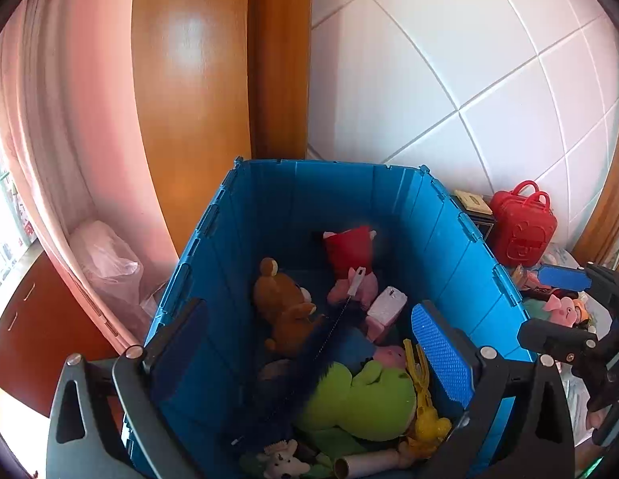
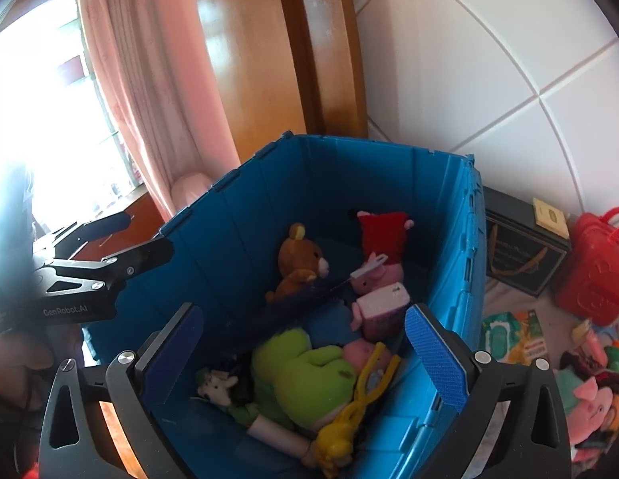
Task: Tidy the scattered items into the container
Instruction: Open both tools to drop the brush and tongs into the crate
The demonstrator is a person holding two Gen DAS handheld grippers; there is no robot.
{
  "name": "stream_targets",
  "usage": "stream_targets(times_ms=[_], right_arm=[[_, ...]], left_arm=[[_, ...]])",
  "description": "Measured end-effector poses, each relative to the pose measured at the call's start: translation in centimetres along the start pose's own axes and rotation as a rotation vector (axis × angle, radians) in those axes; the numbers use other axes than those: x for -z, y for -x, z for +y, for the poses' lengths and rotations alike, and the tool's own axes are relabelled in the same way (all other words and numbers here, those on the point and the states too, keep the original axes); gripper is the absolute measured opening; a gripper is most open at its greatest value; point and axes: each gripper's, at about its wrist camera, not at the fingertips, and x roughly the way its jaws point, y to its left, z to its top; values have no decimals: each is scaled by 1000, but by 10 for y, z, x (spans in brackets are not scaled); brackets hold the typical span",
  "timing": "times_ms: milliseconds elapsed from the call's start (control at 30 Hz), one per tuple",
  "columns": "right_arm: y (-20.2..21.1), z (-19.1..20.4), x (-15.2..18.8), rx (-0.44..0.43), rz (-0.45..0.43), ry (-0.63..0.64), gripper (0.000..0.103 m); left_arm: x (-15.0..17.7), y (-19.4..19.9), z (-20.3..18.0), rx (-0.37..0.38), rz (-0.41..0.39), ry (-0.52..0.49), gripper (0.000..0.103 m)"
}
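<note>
Hovering over the tall blue folding plastic crate (image 1: 437, 215), both tools are empty: the left hand-held gripper (image 1: 321, 343) has its jaws spread wide with nothing between them, and so does the right hand-held gripper (image 2: 305, 351), each tilted down into the crate's mouth.

Much of the tidying looks done. Inside lie a brown plush bear (image 2: 299, 263) at about 11 o'clock, a red-dressed pink pig doll (image 2: 383, 239) at 1 o'clock, a long dark bottle brush with a white handle (image 1: 337, 315) across the middle, a pale pink box-shaped toy (image 2: 383, 307) just beside it, a green plush frog (image 2: 305, 375) toward 6 o'clock, a yellow plastic clip toy (image 2: 357, 399) against the frog, a small white plush animal (image 2: 215, 385) at 7 o'clock and a cardboard tube (image 1: 367, 461) at the near wall.

Work remains outside, at 3 o'clock of the crate: a red toy suitcase (image 2: 593, 275), a pink plush pig (image 2: 595, 399), a teal packet (image 2: 499, 333) and other small bits I cannot make out. I judge the job past halfway, with that heap still to collect.
</note>
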Motion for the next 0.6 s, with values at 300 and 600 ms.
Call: stream_targets(times_ms=[300,600], right_arm=[[36,-15,25,18,-51,-26,103],[97,-80,78,116,-81,-152,103]], left_arm=[[8,8,-35,58,-2,-46,102],[21,17,-112,141,9,-145,102]])
